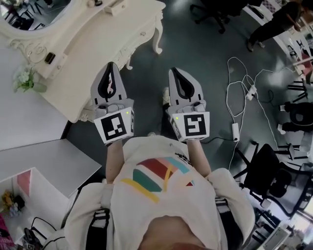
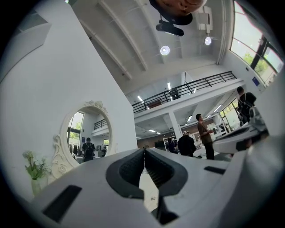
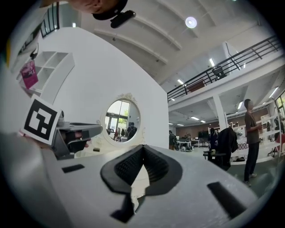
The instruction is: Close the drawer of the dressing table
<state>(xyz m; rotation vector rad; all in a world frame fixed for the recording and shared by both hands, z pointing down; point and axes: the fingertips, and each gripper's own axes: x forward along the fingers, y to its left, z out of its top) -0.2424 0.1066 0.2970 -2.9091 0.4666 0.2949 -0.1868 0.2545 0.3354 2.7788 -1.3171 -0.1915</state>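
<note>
The cream dressing table [image 1: 98, 44] stands at the upper left of the head view, its oval mirror [image 1: 29, 14] at the back. A small knob [image 1: 143, 34] shows on its carved front, and no drawer sticks out there. My left gripper [image 1: 110, 66] is shut and empty, its tip over the table's front edge. My right gripper [image 1: 174, 72] is shut and empty too, over the dark floor to the right of the table. In the left gripper view the jaws [image 2: 144, 151] meet below the mirror [image 2: 87, 133]. In the right gripper view the shut jaws [image 3: 142, 149] point level toward the mirror [image 3: 121, 118], with the left gripper [image 3: 73, 133] beside them.
A curved table leg [image 1: 157, 46] stands by the right gripper. White cables and a power strip [image 1: 234, 131] lie on the floor to the right. Black chairs [image 1: 274, 176] stand at the lower right. A flower pot [image 1: 24, 78] sits on the table's left. A person [image 1: 274, 22] stands far off.
</note>
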